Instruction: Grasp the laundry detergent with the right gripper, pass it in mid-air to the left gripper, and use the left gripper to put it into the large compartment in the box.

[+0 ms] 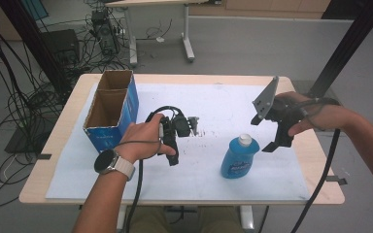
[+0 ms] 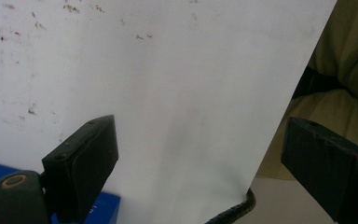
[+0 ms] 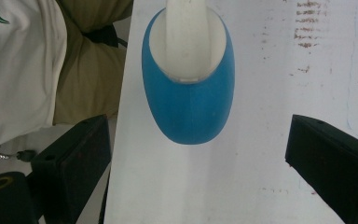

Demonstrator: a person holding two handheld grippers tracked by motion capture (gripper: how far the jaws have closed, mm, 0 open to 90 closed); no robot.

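Overhead, we hold our right gripper [image 1: 278,138] spread above the blue plastic bottle with a white cap [image 1: 239,157] near the table's [image 1: 68,131] front edge; our left gripper [image 1: 175,145] rests spread, empty.

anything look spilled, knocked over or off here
Nothing spilled or tipped: the blue bottle stands upright with its cap on. The only blemish is small brownish specks on the white sheet. The cardboard box stands open-topped.
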